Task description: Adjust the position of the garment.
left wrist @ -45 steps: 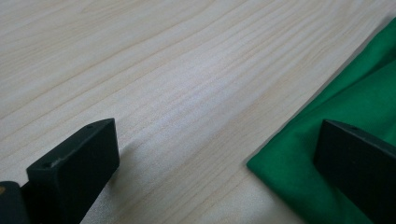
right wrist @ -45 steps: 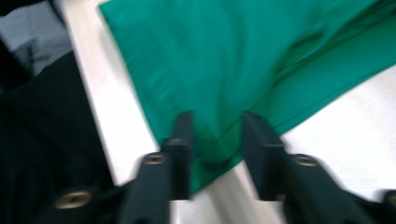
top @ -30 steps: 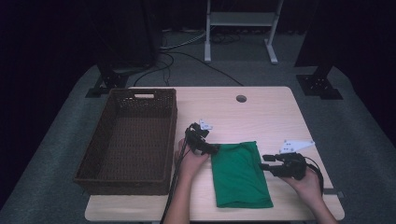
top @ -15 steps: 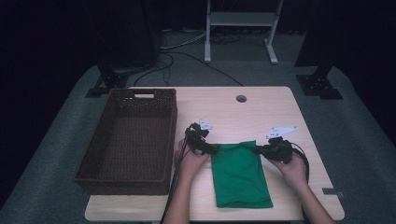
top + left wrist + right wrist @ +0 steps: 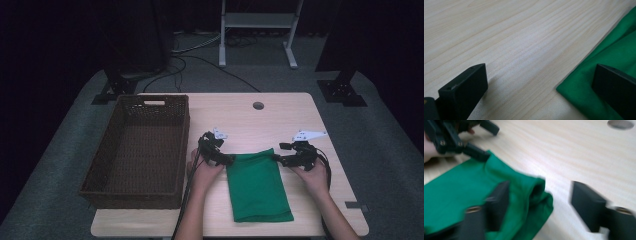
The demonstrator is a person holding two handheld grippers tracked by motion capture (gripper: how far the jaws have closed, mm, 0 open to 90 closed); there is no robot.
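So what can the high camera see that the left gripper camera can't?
The high view alone shows the brown wicker basket, both of the person's hands, the right gripper and the floor beyond the table. The left gripper view alone shows its own two black jaws up close, standing apart, one above the cloth's edge. Both show the green cloth and the wooden table.

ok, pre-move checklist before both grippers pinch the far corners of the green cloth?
1. Left gripper open at its corner: ok, jaws apart, one over the cloth's edge.
2. Right gripper open: ok, jaws have just been opening and straddle the bunched far right corner without pressing it.
3. Green cloth flat on the table: not ok, right corner rumpled.
4. Wicker basket ready beside the cloth: ok, nothing seen inside.
5. Cables off the cloth: ok.
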